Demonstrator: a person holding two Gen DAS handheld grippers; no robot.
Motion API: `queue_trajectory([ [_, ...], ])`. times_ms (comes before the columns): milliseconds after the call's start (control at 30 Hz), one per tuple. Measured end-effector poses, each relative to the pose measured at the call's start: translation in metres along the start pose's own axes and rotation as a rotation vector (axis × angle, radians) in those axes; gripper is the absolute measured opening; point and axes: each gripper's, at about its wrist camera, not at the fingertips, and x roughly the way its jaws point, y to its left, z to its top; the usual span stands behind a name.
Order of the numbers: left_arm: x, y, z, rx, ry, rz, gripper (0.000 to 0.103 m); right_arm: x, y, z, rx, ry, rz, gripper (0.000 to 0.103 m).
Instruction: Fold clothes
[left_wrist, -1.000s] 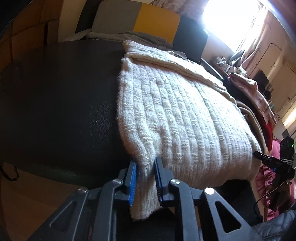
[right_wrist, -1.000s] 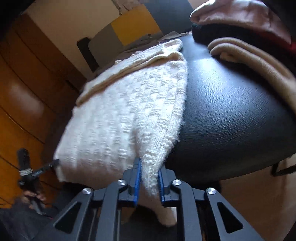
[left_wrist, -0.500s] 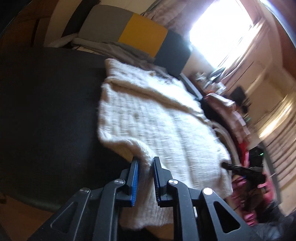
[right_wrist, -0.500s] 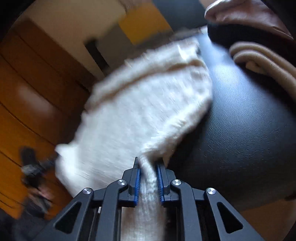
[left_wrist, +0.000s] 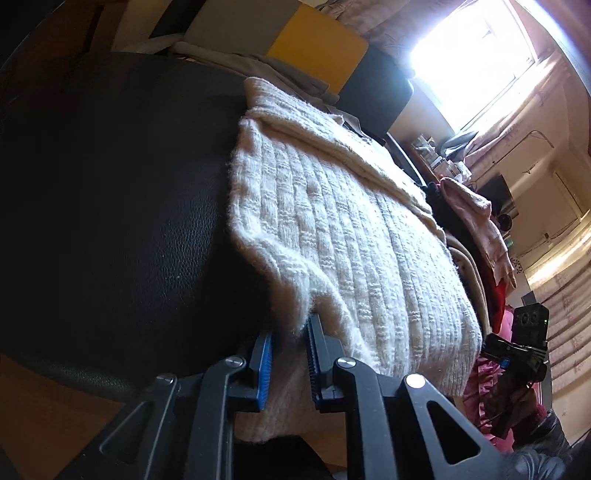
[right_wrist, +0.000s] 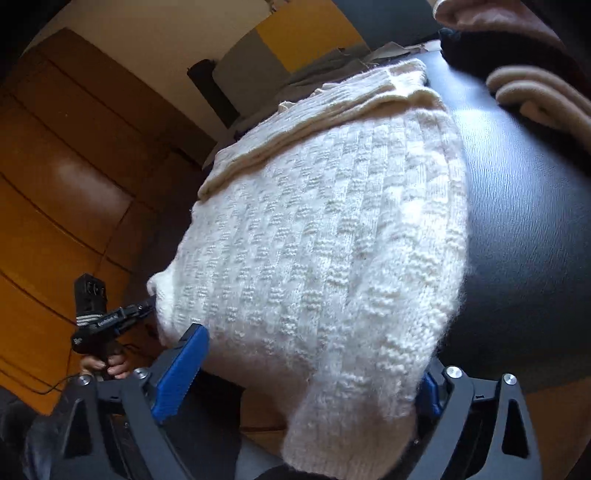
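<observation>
The cream knit sweater (left_wrist: 332, 236) lies on the black table (left_wrist: 110, 206) — left gripper (left_wrist: 290, 354) pinching its near hem, right gripper (right_wrist: 306, 373) jaws opening, hem draped between. Only the left view shows the window (left_wrist: 476, 55).

1. A black leather-like padded surface (left_wrist: 110, 221) carries everything; its grained top curves down at the near edge.
2. A cream knitted sweater (left_wrist: 351, 240) lies spread flat on it, its near hem hanging over the edge.
3. Beside the sweater, a pile of other clothes (right_wrist: 535, 92), beige, dark and pink, rests on the same surface.
</observation>
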Motion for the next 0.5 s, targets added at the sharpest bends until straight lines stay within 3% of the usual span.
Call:
queue_trajectory([
  [100, 0.002, 0.0, -0.001, -0.008, 0.003, 0.001, 0.015, -0.001, -0.007, 0.001, 0.072, 0.061, 0.036, 0.103],
  [300, 0.002, 0.0, 0.0, -0.017, 0.001, 0.011, 0.017, 0.002, -0.011, 0.0, 0.164, -0.002, 0.043, 0.103],
  [400, 0.002, -0.002, 0.0, -0.015, -0.003, 0.019, 0.017, 0.001, -0.014, -0.001, 0.154, -0.005, 0.067, 0.103],
  [500, 0.002, -0.002, 0.0, -0.016, -0.004, 0.022, 0.017, 0.004, -0.009, 0.002, 0.143, 0.015, 0.035, 0.103],
])
